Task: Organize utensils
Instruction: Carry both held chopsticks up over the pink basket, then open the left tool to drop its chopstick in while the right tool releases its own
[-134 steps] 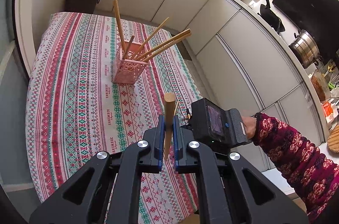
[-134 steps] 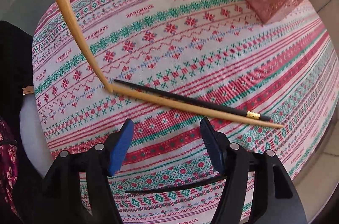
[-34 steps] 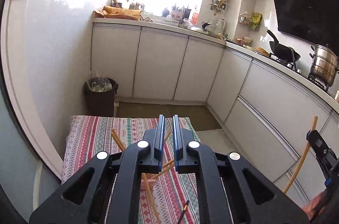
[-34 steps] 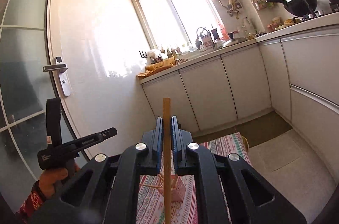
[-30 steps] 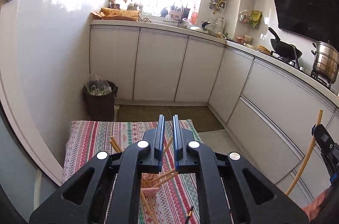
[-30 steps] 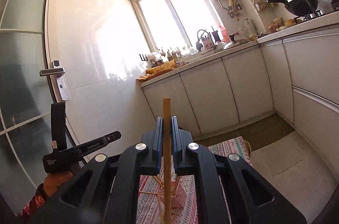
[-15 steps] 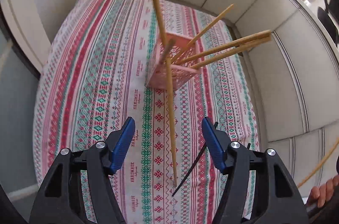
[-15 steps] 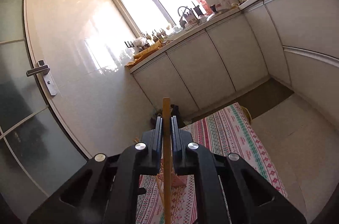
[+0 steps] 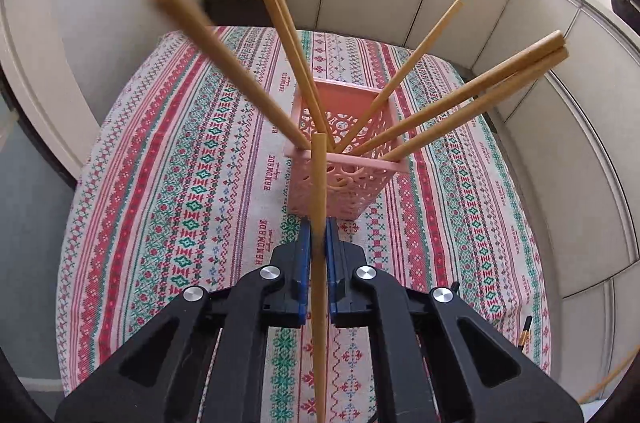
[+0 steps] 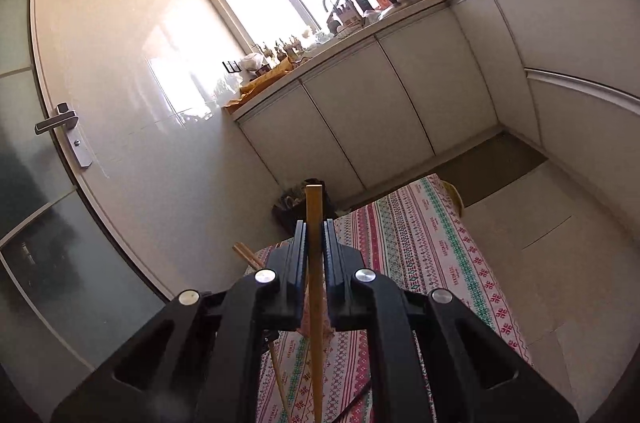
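My left gripper (image 9: 316, 235) has just closed on a chopstick (image 9: 319, 207), pinched near its middle so the top end points at the holder (image 9: 344, 167) just ahead. My right gripper (image 10: 315, 235) is clamped on another chopstick (image 10: 314, 263), kept high and clear. 6 sticks fan across the holder's mouth; the near-left corner looks crowded, the back open. A black chopstick (image 9: 525, 331) lies at the cloth's (image 9: 160, 183) right edge.
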